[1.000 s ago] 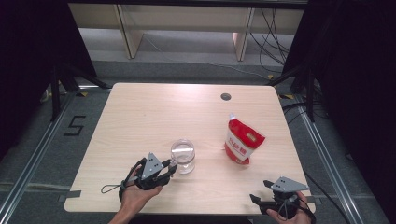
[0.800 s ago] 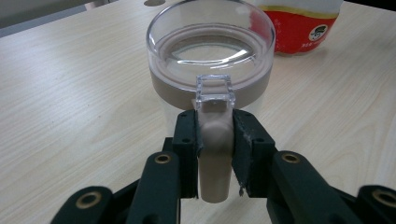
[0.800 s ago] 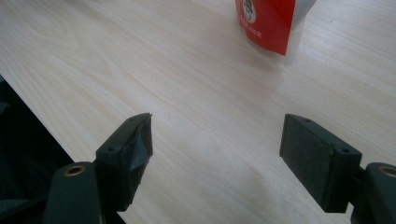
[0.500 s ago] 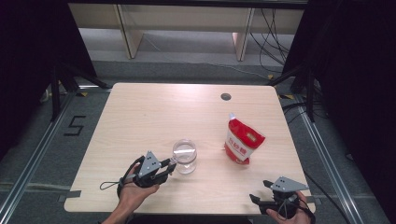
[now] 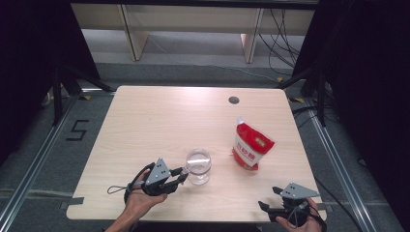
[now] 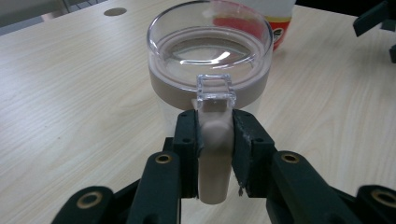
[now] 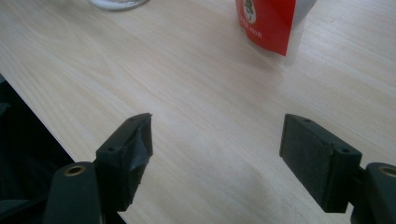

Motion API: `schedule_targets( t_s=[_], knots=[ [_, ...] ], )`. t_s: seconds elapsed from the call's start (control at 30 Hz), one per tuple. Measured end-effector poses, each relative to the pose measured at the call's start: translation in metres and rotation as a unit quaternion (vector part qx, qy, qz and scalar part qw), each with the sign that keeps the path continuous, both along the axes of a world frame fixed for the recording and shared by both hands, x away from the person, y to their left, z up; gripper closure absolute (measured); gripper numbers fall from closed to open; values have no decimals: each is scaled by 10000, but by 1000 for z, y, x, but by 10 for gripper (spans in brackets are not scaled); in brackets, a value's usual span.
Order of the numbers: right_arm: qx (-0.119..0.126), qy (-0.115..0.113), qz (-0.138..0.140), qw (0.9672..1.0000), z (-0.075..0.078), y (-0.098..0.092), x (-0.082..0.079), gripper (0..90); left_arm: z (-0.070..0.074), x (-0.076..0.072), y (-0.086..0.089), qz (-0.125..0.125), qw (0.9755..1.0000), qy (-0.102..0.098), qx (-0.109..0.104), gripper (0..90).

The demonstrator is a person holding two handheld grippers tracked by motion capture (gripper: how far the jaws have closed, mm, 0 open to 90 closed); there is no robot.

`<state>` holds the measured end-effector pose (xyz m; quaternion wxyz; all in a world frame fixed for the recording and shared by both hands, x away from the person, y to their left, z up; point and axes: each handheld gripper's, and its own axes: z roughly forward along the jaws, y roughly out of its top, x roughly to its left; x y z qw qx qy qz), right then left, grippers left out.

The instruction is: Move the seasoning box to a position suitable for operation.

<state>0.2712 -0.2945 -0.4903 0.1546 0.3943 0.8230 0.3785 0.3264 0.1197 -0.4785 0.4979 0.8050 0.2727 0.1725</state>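
Note:
A clear jar (image 5: 198, 166) with a see-through lid and a beige band stands near the table's front, left of the middle. My left gripper (image 5: 180, 175) reaches it from the left. In the left gripper view, the jar (image 6: 210, 60) is straight ahead and my left gripper (image 6: 215, 126) is shut on the jar's beige side latch (image 6: 214, 158), under a small clear tab. A red and white pouch (image 5: 251, 147) stands upright to the jar's right. My right gripper (image 5: 267, 198) rests at the front right edge, open; in the right gripper view, this gripper (image 7: 217, 140) has bare wood between its jaws, and the pouch (image 7: 268, 23) is ahead.
The light wooden table (image 5: 159, 121) has a round cable hole (image 5: 234, 100) at the back right. Grey floor with rails runs along both sides, and a wooden shelf frame (image 5: 130, 34) stands beyond the far edge.

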Motion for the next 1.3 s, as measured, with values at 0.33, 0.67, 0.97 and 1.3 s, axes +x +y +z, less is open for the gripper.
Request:
schedule_targets(
  t_s=[0.33, 0.67, 0.97, 1.3],
  knots=[
    [-11, -12, 7, 10000, 0, 0, 0, 262, 1, -2, -13, -582, 9983, -14, -3, 720],
    [-7, 120, -35, 9999, 1, 1, -2, 262, 2, 9, -8, -967, 9952, -46, 111, 719],
    [-34, 23, 25, 10000, 1, 1, -1, 262, 0, 11, -5, -1296, 9914, -157, 76, 720],
    [-81, -47, 56, 9999, 1, 1, 0, 262, 1, 9, -9, -1329, 9911, -88, 22, 608]
  ],
)
